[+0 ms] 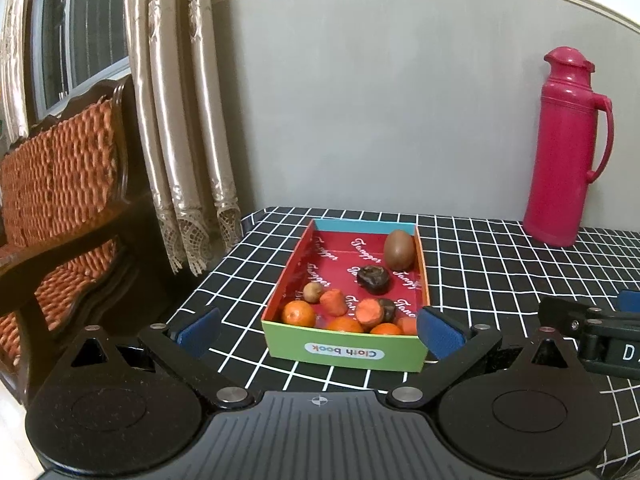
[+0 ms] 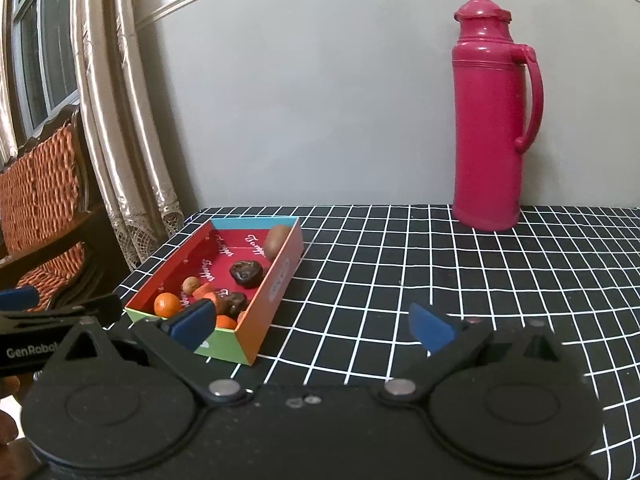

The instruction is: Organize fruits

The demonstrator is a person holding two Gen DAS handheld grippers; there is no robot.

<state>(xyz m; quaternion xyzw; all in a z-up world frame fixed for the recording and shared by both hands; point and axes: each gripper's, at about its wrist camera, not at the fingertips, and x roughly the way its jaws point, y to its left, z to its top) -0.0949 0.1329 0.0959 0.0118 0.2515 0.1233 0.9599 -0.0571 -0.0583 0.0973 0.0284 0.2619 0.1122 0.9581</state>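
Observation:
A shallow cardboard box (image 1: 280,344) with a green front wall and red lining sits on the checked tablecloth. Inside lie a brown kiwi (image 1: 399,255), a dark wrinkled fruit (image 1: 373,279), a small brown round fruit (image 1: 312,291), two orange carrot-like pieces (image 1: 334,302), another dark fruit (image 1: 387,309) and three oranges (image 1: 298,313). My left gripper (image 1: 318,330) is open, its blue pads flanking the box's near end, holding nothing. My right gripper (image 2: 313,324) is open and empty, just right of the box (image 2: 276,288).
A tall pink thermos jug (image 1: 562,152) (image 2: 490,120) stands at the back right by the grey wall. The black tablecloth with white grid (image 2: 440,272) stretches right of the box. A wooden chair with a woven orange cushion (image 1: 60,184) and beige curtains (image 1: 180,120) stand left of the table.

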